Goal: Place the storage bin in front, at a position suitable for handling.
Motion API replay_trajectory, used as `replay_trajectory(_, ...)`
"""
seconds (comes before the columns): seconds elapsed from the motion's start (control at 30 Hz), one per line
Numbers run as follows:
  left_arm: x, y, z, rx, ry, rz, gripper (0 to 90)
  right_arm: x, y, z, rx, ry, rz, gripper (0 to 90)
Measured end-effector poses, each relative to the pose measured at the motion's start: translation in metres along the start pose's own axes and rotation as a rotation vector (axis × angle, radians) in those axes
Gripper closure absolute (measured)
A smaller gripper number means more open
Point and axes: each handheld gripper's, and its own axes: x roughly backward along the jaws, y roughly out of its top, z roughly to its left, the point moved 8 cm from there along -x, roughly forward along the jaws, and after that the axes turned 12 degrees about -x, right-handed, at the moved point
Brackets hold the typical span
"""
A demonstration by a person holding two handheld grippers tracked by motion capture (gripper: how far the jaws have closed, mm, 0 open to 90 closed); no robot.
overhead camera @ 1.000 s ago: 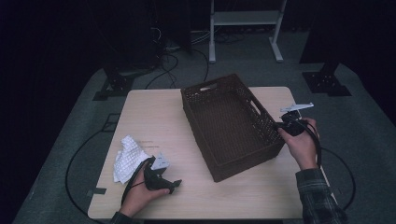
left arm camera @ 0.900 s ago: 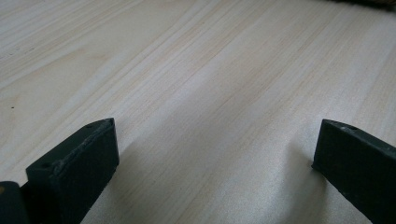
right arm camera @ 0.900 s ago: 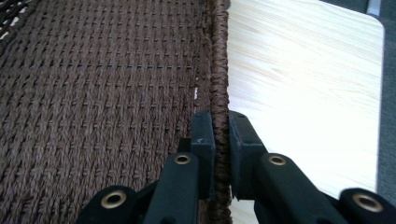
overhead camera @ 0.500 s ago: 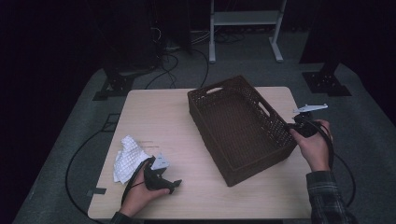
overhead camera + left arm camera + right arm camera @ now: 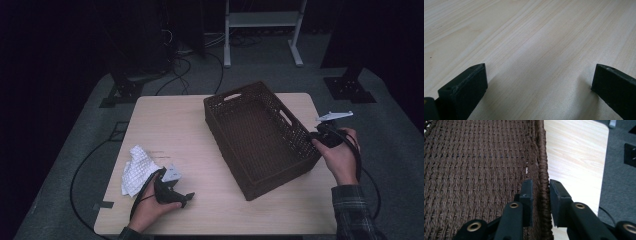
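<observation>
The basket (image 5: 260, 137), dark brown and woven, sits at an angle right of centre in the high view, on the pale wooden table (image 5: 175, 130). Its right rim (image 5: 543, 170) runs up the middle of the right gripper view, between the 2 jaws of the right gripper (image 5: 541, 200). Those jaws have just been opening: they straddle the rim with a small gap showing on each side, so the pads bracket it without pressing. In the high view the right gripper (image 5: 327, 136) is at the basket's right wall, right of centre in the frame.

The left gripper (image 5: 172, 195) lies low on the table at the lower left of the high view, just beside a crumpled white cloth (image 5: 136, 170). In the left gripper view its 2 jaws stand wide apart over bare wood, nothing between them.
</observation>
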Motion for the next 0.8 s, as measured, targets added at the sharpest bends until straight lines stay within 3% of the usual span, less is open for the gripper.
replay_trajectory(0.17,0.000,0.000,0.000,-0.002,-0.001,0.003,0.0,0.011,0.006,0.007,0.010,-0.020,-0.037,69.2)
replay_trajectory(0.4,0.000,0.000,0.000,0.002,0.002,-0.004,0.0,0.020,0.014,0.033,0.026,0.068,-0.069,67.2)
replay_trajectory(0.8,0.000,0.000,0.000,0.001,0.001,-0.002,0.0,0.017,0.019,0.080,0.068,0.144,-0.073,65.3)
